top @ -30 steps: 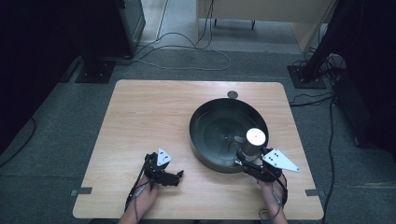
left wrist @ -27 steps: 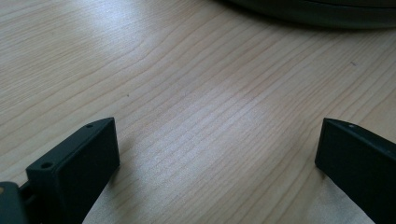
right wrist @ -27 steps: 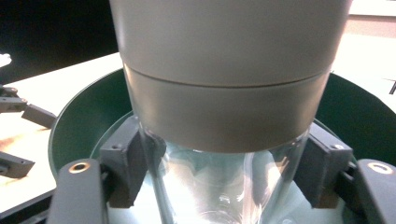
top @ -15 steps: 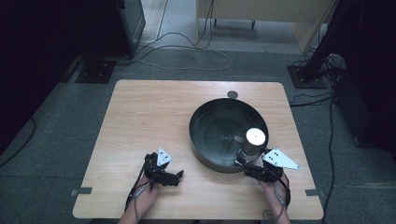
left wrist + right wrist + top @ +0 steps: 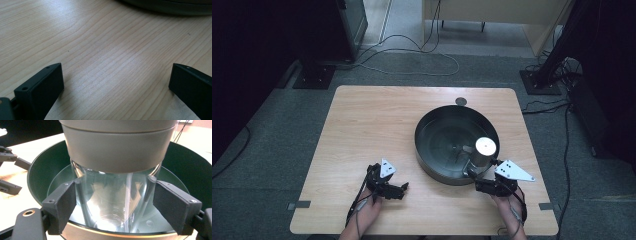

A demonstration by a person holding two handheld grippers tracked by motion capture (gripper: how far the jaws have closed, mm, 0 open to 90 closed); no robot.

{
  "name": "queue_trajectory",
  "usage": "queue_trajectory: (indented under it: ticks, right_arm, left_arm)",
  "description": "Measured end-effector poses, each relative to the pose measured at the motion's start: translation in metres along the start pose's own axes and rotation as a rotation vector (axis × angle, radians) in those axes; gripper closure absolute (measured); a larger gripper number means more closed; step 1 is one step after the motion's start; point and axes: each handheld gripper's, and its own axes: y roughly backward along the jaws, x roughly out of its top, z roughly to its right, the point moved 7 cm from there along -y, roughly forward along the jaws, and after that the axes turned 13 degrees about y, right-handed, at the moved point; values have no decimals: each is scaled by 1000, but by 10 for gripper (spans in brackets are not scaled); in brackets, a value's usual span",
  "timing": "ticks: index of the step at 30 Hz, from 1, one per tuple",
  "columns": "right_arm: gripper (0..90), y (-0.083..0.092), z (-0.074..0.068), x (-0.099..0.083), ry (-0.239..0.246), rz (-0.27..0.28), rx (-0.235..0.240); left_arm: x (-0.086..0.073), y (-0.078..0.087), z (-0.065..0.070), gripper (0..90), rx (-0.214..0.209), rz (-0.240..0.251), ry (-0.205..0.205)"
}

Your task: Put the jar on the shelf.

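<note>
Presently your right gripper [image 5: 479, 176] has its jaws clasping the lidded glass jar [image 5: 112, 195] inside the dark bowl [image 5: 432, 145] at the surface's right, while your left gripper [image 5: 398, 189] rests released nearby.

In the right gripper view the jar's grey lid [image 5: 117, 145] runs off the top edge. The dark bowl [image 5: 170, 6] is cropped to a rim sliver in the left gripper view.
</note>
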Motion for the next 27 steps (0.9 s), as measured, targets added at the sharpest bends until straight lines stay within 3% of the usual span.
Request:
queue_trajectory:
  ticks: [27]
  right_arm:
    - [179,15,1,-5,35,2,70]
  left_arm:
    - [0,0,0,0,0,-1,-1]
